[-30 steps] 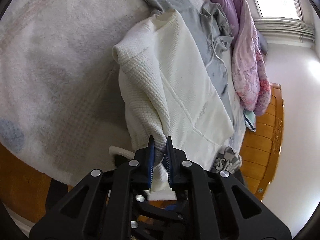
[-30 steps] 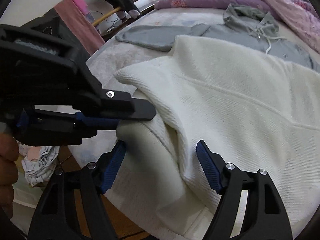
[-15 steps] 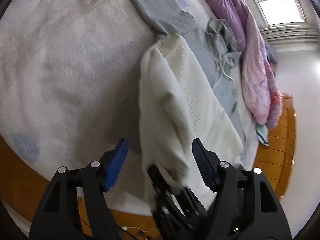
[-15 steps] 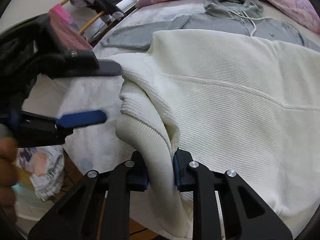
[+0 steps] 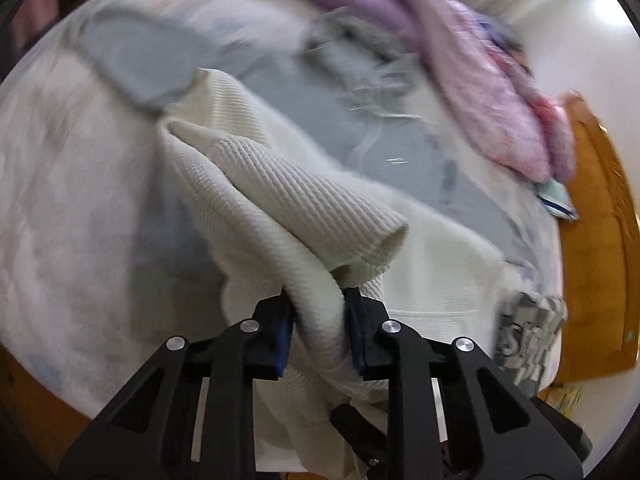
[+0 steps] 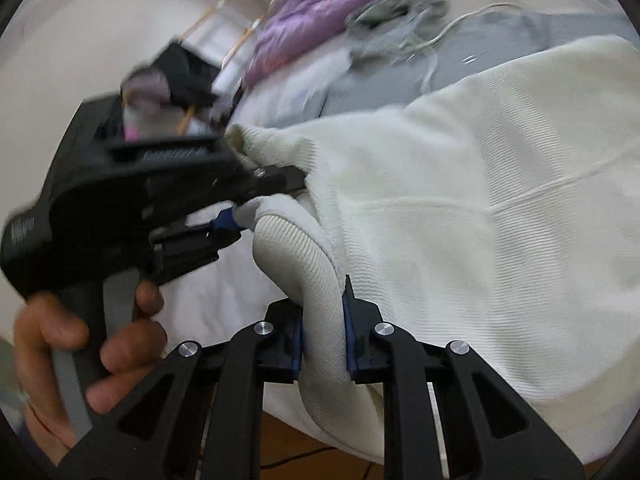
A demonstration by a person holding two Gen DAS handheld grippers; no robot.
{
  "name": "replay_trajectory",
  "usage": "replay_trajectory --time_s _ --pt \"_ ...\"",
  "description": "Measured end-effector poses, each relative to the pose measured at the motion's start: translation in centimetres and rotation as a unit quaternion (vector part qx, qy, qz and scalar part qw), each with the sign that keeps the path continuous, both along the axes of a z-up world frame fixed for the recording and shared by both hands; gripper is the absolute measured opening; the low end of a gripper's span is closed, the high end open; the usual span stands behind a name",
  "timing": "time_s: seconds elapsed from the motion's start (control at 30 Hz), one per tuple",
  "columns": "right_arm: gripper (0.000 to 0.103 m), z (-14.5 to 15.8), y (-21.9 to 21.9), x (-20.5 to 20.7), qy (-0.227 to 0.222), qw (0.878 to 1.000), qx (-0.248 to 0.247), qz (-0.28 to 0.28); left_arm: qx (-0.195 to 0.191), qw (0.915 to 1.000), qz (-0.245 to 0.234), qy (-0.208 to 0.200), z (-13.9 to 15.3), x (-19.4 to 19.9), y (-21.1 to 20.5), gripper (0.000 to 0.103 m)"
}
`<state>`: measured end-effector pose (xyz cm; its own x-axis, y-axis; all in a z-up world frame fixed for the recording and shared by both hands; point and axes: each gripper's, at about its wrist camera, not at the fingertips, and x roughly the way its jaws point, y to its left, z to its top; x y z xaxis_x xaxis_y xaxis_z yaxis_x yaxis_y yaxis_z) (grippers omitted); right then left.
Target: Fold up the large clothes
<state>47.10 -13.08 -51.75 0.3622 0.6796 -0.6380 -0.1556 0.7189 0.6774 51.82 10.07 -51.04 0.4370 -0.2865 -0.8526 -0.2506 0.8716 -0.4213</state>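
Your left claw (image 5: 318, 320) is clamped on the ribbed sleeve edge of the cream sweater (image 5: 256, 184); your right claw (image 6: 322, 332) is clamped on the same roll, just beside it. From both, the sweater's body runs away right across the bed (image 5: 72, 184), so the fold likely carries that way.

You had a bed (image 5: 72, 184) under a pale fleecy blanket, with a grey hoodie (image 5: 280, 80) spread flat on it. A white knit sweater (image 6: 500, 220) lay partly over the hoodie, and a purple quilt (image 5: 460, 64) was bunched along the far side.
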Motion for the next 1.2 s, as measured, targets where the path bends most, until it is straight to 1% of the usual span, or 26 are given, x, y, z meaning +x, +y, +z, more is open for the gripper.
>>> replay_trajectory --time_s 0.07,0.1,0.13,0.2,0.27,0.3,0.33,0.37,0.4,0.43,0.47,0.5,0.53,0.57,0.67,0.73,0.8,0.83,0.87,0.9,0.93,0.97,1.0,1.07,1.1,1.2 --pt "0.015 0.8 -3.1 -0.1 0.003 0.999 0.024 -0.038 0.006 0.9991 -0.033 -0.027 1.7 0.5 -3.7 0.022" --pt "0.015 1.0 -5.0 -0.3 0.007 0.997 0.039 -0.062 0.005 0.9973 -0.058 -0.044 2.6 0.8 -6.2 0.021" --pt "0.015 1.4 -7.7 -0.8 0.008 0.994 0.048 -0.096 0.001 0.9955 -0.078 -0.054 3.1 1.0 -8.0 0.021" --pt "0.015 1.6 -11.6 -1.6 0.012 0.988 0.058 -0.145 -0.018 0.9892 -0.129 -0.068 3.7 1.5 -12.8 0.02" --pt "0.015 1.1 -14.8 -2.5 0.026 0.981 0.064 -0.184 -0.026 0.9826 -0.172 -0.064 3.3 1.9 -17.0 0.019" --pt "0.015 0.0 -17.1 -3.2 0.044 0.973 0.069 -0.217 -0.031 0.9786 -0.197 -0.051 2.4 2.3 -19.4 0.02" --pt "0.015 -0.9 -18.5 -3.6 0.06 0.966 0.075 -0.238 -0.035 0.9755 -0.215 -0.032 1.3 2.6 -21.1 0.02" --pt "0.014 -2.6 -20.2 -4.1 0.086 0.957 0.088 -0.262 -0.036 0.9724 -0.23 -0.012 0.3 2.8 -22.6 0.021" --pt "0.014 -3.7 -21.1 -4.5 0.104 0.951 0.089 -0.279 -0.042 0.9695 -0.241 0.0 -0.6 2.7 -23.8 0.024" --pt "0.014 -5.4 -22.4 -5.0 0.129 0.942 0.077 -0.299 -0.044 0.9691 -0.243 0.002 -0.9 2.6 -24.2 0.032" --pt "0.014 -6.9 -23.1 -5.2 0.147 0.939 0.075 -0.302 -0.038 0.9703 -0.239 0.003 -1.2 2.4 -24.3 0.064" --pt "0.017 -8.1 -23.6 -5.2 0.165 0.936 0.075 -0.303 -0.03 0.9736 -0.226 0.0 -1.5 2.2 -23.8 0.077" --pt "0.018 -9.3 -24.3 -5.1 0.185 0.931 0.074 -0.305 -0.033 0.9759 -0.216 -0.008 -1.6 1.8 -23.1 0.077" --pt "0.019 -9.5 -24.5 -5.0 0.189 0.93 0.077 -0.304 -0.033 0.9773 -0.209 -0.01 -1.7 1.6 -22.2 0.077" --pt "0.02 -8.5 -24.4 -4.6 0.186 0.936 0.057 -0.293 -0.006 0.9848 -0.174 0.003 -2.8 1.3 -18.0 0.077" --pt "0.02 -8.1 -25.1 -5.1 0.189 0.936 0.063 -0.289 0.016 0.9909 -0.132 0.024 -4.1 1.1 -14.6 0.077" --pt "0.02 -7.5 -25.4 -5.1 0.189 0.937 0.064 -0.285 0.014 0.9943 -0.091 0.054 -5.7 0.4 -11.6 0.077" --pt "0.02 -7.0 -25.3 -5.2 0.187 0.94 0.061 -0.278 0.009 0.9951 -0.075 0.064 -6.3 0.0 -10.5 0.077" --pt "0.025 -6.7 -25.2 -5.2 0.187 0.943 0.052 -0.27 0.004 0.9954 -0.064 0.071 -6.9 -0.3 -9.7 0.079" --pt "0.034 -6.4 -25.3 -5.3 0.191 0.943 0.038 -0.269 0.006 0.9952 -0.049 0.084 -7.7 -1.0 -8.8 0.08" --pt "0.035 -6.2 -26.0 -5.9 0.19 0.943 0.032 -0.271 0.008 0.9949 -0.043 0.091 -8.1 -1.5 -8.4 0.08" --pt "0.035 -6.2 -25.9 -5.0 0.187 0.943 0.029 -0.273 0.009 0.9944 -0.039 0.098 -8.5 -1.9 -8.1 0.08" --pt "0.035 -5.8 -26.3 -5.1 0.186 0.943 0.02 -0.275 0.001 0.9938 -0.037 0.105 -9.1 -2.5 -8.1 0.08" --pt "0.039 -4.8 -27.0 -5.1 0.182 0.943 -0.005 -0.279 -0.023 0.9923 -0.038 0.116 -10.0 -3.2 -8.3 0.08" --pt "0.039 -4.4 -27.0 -4.9 0.174 0.945 -0.012 -0.278 -0.022 0.9912 -0.041 0.124 -10.6 -3.6 -8.7 0.08" --pt "0.038 -3.0 -26.1 -3.0 0.14 0.957 -0.041 -0.251 -0.016 0.9888 -0.053 0.139 -12.1 -4.2 -9.7 0.08"
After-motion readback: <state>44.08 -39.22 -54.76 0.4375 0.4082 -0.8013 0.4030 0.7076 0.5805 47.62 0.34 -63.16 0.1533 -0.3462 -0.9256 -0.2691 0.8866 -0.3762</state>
